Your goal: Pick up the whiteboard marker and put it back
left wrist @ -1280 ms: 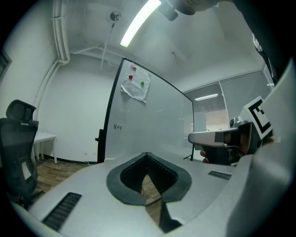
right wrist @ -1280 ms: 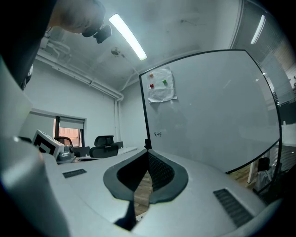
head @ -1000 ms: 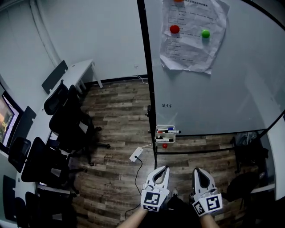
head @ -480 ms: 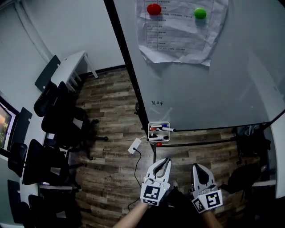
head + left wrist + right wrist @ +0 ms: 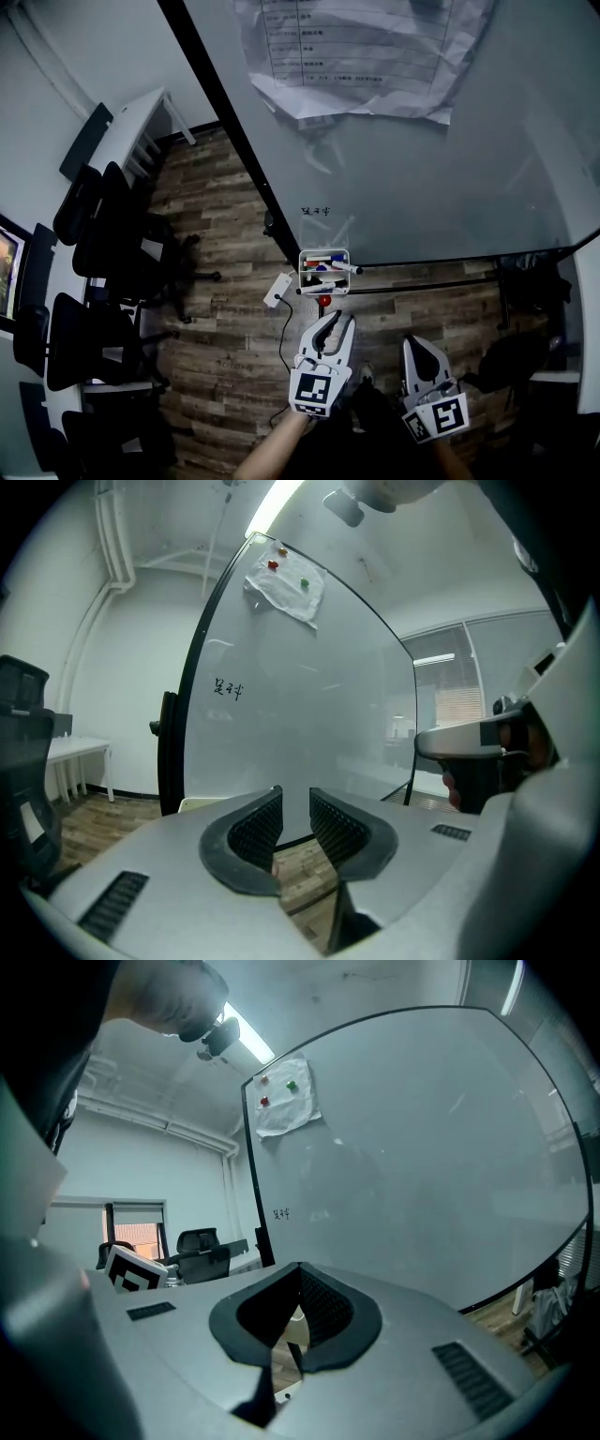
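Note:
Several whiteboard markers (image 5: 328, 265) lie in a small white basket (image 5: 307, 257) fixed at the lower edge of the whiteboard (image 5: 422, 178); one marker sticks out to the right. My left gripper (image 5: 338, 321) sits just below the basket. Its jaws have just been opening, and they stand open with nothing between them; in the left gripper view (image 5: 295, 797) only the board and floor show through the gap. My right gripper (image 5: 416, 345) hangs lower and to the right, with its tips meeting. In the right gripper view (image 5: 300, 1271) they are shut on nothing.
Crumpled paper sheets (image 5: 366, 56) hang high on the board, and small handwriting (image 5: 317, 212) sits above the basket. A white power strip (image 5: 275, 291) with a cable lies on the wooden floor. Black office chairs (image 5: 103, 253) and a white table (image 5: 141, 117) stand at the left.
The view has drawn closer to the board and the basket. Both grippers have moved toward the basket. The left jaws have spread apart.

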